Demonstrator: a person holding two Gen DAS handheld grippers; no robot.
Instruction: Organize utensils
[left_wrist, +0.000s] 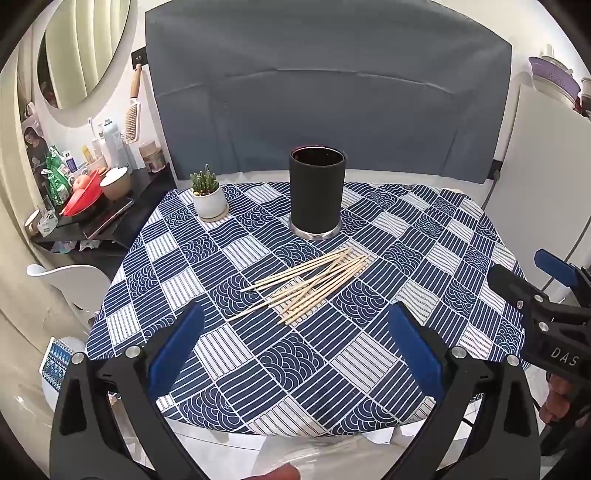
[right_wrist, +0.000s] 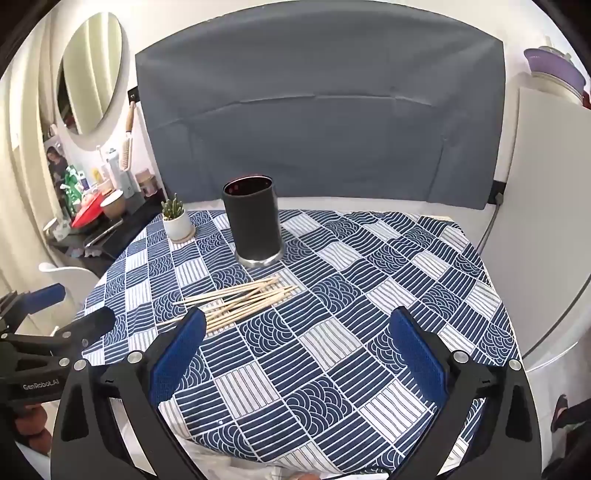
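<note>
in the left wrist view the left gripper fills the lower frame, jaws spread wide and empty, its blue ribbed pads above the tablecloth. the chopsticks, a loose fan of thin pale wooden sticks, lie at frame centre just above and between the pads, not touching them. behind them stands the holder, a matte black cylinder on a silvery base.

in the right wrist view the right gripper is likewise wide open and empty; the sticks lie up-left of it, beside its left pad.
</note>
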